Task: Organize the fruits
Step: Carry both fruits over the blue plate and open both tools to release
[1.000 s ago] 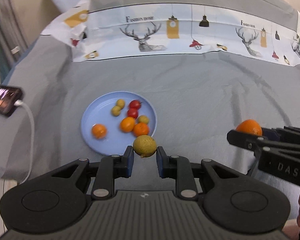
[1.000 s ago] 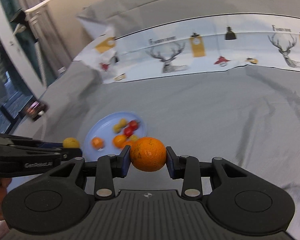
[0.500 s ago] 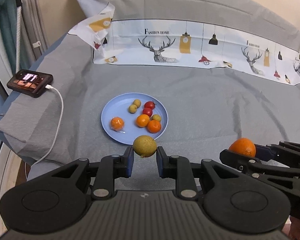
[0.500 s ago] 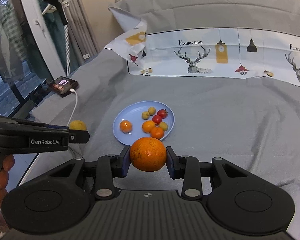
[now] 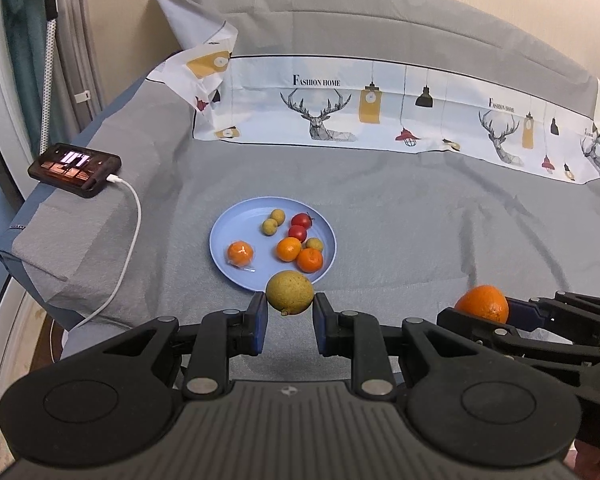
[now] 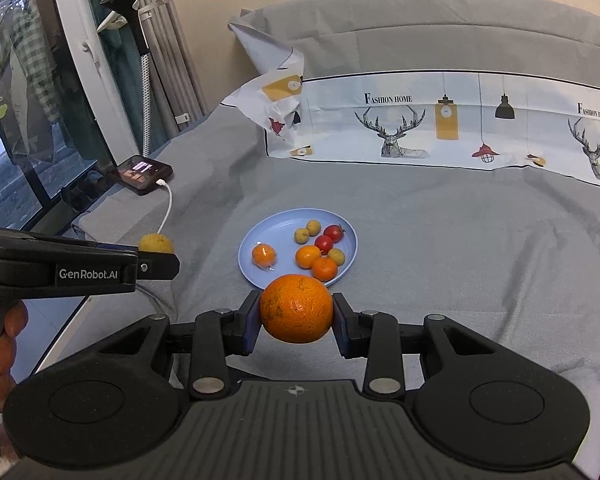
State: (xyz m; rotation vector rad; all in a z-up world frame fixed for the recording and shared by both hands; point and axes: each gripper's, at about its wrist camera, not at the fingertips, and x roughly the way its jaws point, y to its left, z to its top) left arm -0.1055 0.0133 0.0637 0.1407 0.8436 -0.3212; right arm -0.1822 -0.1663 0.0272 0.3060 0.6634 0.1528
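At frame centre, blue plate (image 5: pixel 236 272) nearly full: your left gripper (image 5: pixel 289 316) clamps lemon (image 5: pixel 289 293), right gripper (image 6: pixel 296 322) clamps orange (image 6: pixel 296 308); lower each gently into bare gaps, release one at a time.

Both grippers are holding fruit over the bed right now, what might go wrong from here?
1. The orange is round and pinched only at its sides by the right gripper; it might slip and roll across the sheet.
2. The blue plate already holds eight small fruits, so setting down the yellow-green fruit from the left gripper may knock some off.
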